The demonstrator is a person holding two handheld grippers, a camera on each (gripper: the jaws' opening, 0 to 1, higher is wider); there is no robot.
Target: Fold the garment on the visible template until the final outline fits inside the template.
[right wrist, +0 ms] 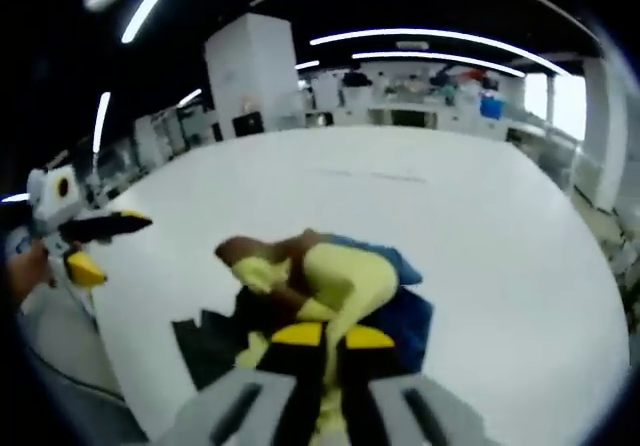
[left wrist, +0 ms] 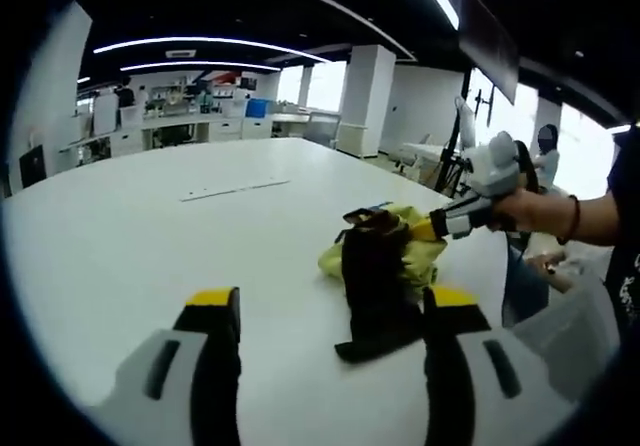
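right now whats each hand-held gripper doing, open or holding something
Left hand-held gripper: open, holding nothing, above the white table.
Right hand-held gripper: shut on the yellow fabric of the garment.

The crumpled cloth garment [right wrist: 335, 276] mixes pale yellow-green, dark brown, black and deep blue panels. It lies on a plain white table [left wrist: 160, 236] whose surface carries one thin grey strip [left wrist: 234, 190]. The left gripper [left wrist: 330, 316] is light grey and black with bright yellow tips; the right gripper [right wrist: 332, 338] has the same colours.
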